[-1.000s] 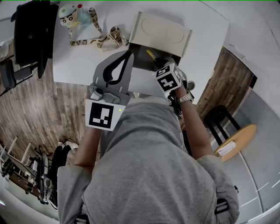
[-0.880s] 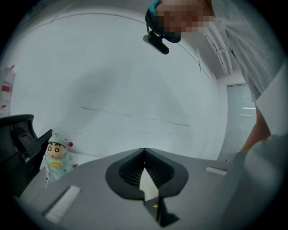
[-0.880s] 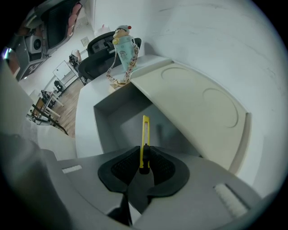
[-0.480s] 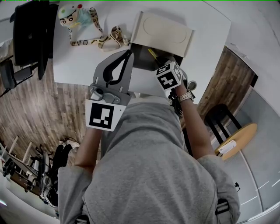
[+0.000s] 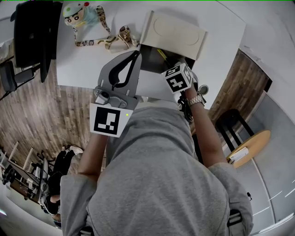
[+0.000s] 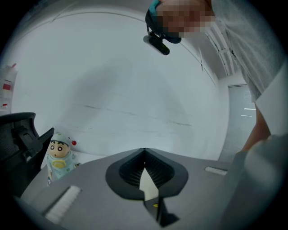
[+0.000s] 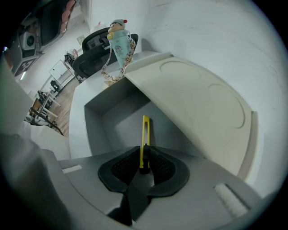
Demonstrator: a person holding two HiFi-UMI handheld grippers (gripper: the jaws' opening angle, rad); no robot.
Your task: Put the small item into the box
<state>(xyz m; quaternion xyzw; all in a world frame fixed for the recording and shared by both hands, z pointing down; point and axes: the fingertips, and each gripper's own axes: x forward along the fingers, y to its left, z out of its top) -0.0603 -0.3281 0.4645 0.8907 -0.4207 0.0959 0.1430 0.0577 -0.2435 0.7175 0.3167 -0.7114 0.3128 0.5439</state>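
Wood-plank flooring surrounds a white bench (image 5: 78, 64), and at its twelve o'clock edge, seen from the head view, stands an open grey rectangular box (image 7: 118, 128) with its cream lid (image 7: 202, 103) tilted up and back. A pale cartoon-child figure with a patterned strap (image 5: 76, 14) lies at about ten o'clock from the box, well apart from it.

The right gripper (image 7: 144, 155) has its jaws closed on the black end of a slim yellow plastic cutter (image 7: 145, 130). The yellow length points forward toward twelve o'clock, over the box's opening and under the raised lid. Whether its far tip touches the box floor, I cannot tell.

The left gripper (image 6: 144, 152) hovers above the bench at about nine o'clock from the box, with its jaws pressed together at the tips and nothing between them.

By my reading, the carry is nearly done: the cutter is at the box but not yet released. What remains is to lower it inside, part the jaws and withdraw.
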